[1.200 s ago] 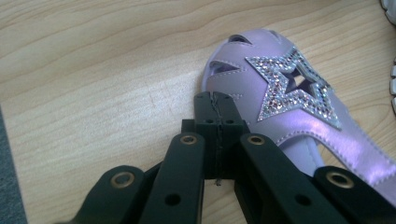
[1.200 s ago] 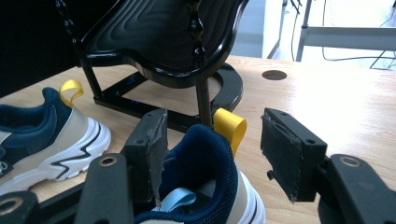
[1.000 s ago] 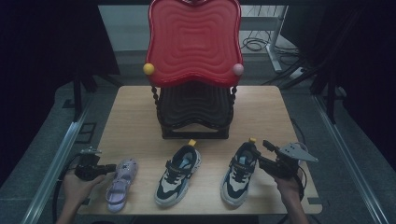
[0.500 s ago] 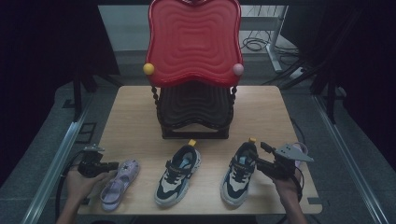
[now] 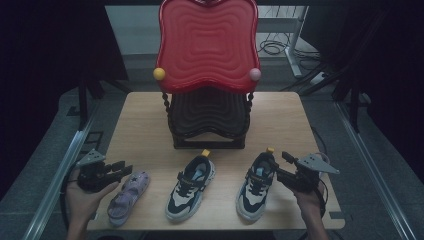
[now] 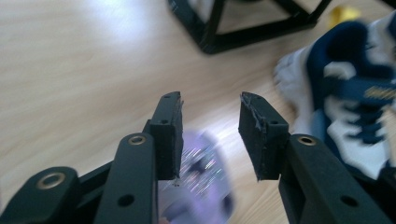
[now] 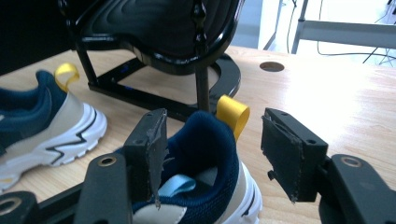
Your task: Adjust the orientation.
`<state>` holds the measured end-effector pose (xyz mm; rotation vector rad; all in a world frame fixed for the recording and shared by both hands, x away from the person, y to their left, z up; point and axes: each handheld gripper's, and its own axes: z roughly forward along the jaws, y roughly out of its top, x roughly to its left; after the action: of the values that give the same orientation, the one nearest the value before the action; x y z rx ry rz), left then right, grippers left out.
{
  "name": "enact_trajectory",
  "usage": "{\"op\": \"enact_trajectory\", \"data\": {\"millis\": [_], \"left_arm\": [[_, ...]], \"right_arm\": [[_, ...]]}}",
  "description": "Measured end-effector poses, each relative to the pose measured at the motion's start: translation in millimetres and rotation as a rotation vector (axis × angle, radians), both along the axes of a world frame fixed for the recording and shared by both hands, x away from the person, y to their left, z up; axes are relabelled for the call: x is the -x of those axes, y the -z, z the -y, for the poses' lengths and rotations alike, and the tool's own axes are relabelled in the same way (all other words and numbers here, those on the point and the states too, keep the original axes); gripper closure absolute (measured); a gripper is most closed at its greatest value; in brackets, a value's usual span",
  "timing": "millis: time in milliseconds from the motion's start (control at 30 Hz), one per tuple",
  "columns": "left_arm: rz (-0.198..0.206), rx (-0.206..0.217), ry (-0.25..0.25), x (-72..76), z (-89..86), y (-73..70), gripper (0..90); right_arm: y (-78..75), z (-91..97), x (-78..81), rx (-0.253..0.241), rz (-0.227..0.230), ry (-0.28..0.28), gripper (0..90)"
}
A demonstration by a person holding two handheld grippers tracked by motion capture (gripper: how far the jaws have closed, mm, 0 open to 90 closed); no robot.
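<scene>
Left gripper (image 5: 125,167) sits at the table's near left corner, above the heel end of the purple sandal (image 5: 128,196); jaws have just been opening and now stand apart with nothing pressed between the pads; in the left gripper view (image 6: 210,126) the sandal (image 6: 201,186) shows blurred below and behind the jaws, not clamped. Sandal lies flat on the wooden table (image 5: 145,120), toe toward the near edge, leftmost of three shoes in a row.

Right gripper (image 5: 280,165) is held just beside the heel of the right-hand sneaker (image 5: 256,185) (navy and white, yellow pull loop at the heel); jaws wide; in the right gripper view (image 7: 210,140) the sneaker's heel collar (image 7: 205,144) sits between the two jaws, with a gap on the side toward the yellow loop, so no grip; whether the other pad touches the collar I cannot tell.

Middle sneaker (image 5: 191,186) lies between sandal and right sneaker, apart from both; also seen in the right gripper view (image 7: 42,126) at left.

Behind the shoes stands a black stand (image 5: 209,120) bearing a red wavy tray (image 5: 207,45) propped upright.
</scene>
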<state>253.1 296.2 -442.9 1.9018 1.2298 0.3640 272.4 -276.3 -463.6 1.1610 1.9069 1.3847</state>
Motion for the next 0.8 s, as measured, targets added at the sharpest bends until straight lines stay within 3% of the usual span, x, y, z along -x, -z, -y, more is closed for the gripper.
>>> {"op": "enact_trajectory", "data": {"millis": [100, 200, 333, 500, 700, 800], "left_arm": [[0.039, 0.014, 0.012, -1.2, 14.3, -7.2, 57.8], [0.068, 0.055, -0.001, 0.3, 19.7, -8.7, 56.0], [0.055, 0.027, 0.004, 3.1, 20.5, -7.7, 54.6], [0.072, 0.060, -0.001, 7.7, 13.6, -5.8, 54.5], [0.036, 0.063, 0.019, 8.8, 16.0, 6.2, 52.9], [0.028, 0.074, 0.018, 9.6, 17.8, 8.9, 50.8]], "right_arm": [[-1.1, 0.5, 0.2, -0.002, 0.002, 0.005, 41.2], [-0.5, 2.9, 4.0, 0.003, -0.008, 0.001, 41.1], [4.8, 8.6, 12.4, 0.005, -0.016, 0.008, 41.3], [8.5, 12.9, 20.0, 0.042, -0.046, 0.007, 42.3], [19.1, 23.6, 39.3, 0.012, -0.067, 0.009, 44.7], [17.5, 36.7, 45.6, -0.005, -0.068, 0.041, 47.2]]}}
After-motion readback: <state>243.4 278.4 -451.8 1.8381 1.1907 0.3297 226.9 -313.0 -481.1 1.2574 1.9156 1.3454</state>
